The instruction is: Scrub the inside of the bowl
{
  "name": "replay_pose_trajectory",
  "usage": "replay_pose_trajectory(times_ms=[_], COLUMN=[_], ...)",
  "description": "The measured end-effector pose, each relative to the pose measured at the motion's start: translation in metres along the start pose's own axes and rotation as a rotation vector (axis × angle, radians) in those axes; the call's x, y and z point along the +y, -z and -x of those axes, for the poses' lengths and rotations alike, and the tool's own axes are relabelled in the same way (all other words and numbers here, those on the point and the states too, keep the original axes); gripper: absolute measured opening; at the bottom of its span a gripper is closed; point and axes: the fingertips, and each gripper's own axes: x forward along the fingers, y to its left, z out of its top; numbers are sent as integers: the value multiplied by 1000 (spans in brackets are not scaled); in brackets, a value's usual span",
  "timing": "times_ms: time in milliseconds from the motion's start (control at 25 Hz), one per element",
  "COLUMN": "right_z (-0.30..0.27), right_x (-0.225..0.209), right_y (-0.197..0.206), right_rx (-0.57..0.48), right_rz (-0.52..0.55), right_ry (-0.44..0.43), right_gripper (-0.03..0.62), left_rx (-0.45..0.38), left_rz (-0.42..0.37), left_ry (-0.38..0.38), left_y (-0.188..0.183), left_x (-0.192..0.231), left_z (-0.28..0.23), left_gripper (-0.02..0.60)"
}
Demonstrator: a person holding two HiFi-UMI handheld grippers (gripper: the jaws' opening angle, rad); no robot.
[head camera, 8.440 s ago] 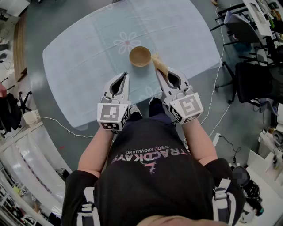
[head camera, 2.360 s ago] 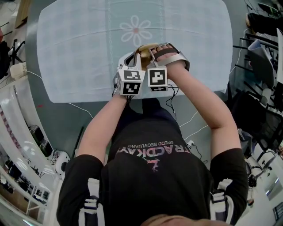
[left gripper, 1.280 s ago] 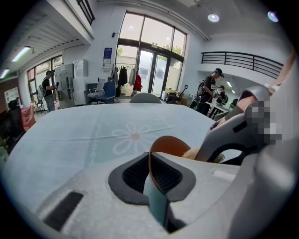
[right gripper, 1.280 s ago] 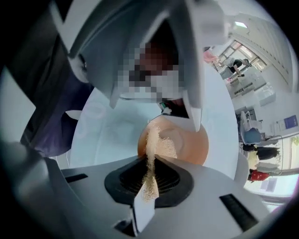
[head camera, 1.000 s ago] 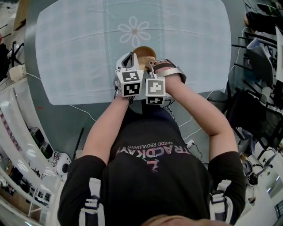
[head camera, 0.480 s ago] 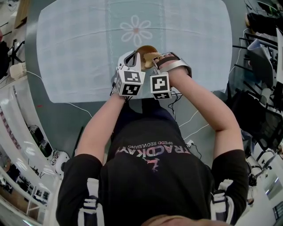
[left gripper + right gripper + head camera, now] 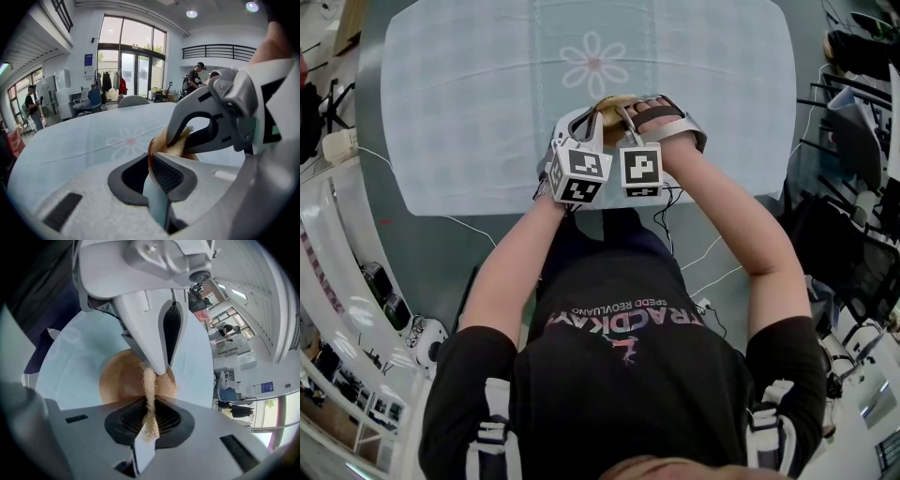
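Floral tablecloth (image 7: 469,94) (glazed hall (image 7: 131,51)); left hand-held gripper (image 7: 151,158) loosening on bowl (image 7: 115,376), right (image 7: 153,385) clamps sponge (image 7: 149,420).

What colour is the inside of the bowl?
Light brown, like wood; the right gripper view shows the bowl best.

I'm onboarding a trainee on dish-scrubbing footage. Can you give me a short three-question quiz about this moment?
1. True or false: the right gripper is empty.
2. The loofah scrubber's free end is: A inside the wooden bowl; B on a chair; C on the floor.
3. Fill in: the tablecloth's printed motif beyond the bowl is a ____.
Key: 1 false, it clamps the scrubber; 2 A; 3 flower.
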Motion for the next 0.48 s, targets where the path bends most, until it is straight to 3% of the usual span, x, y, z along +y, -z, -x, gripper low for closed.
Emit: replay_pose_trajectory(times_ms=[200,480], right_z=[-1,10], right_x=[4,28], right_y=[1,14], right_rx=[0,-14], right_rz=[-29,-150], right_ry=[-10,-116], right_gripper=[32,32], left_rx=[2,14], left_rz=[12,161], left_ry=[-9,-25], left_y=[1,4], left_x=[2,12], left_z=[0,-4], left_gripper=[35,29])
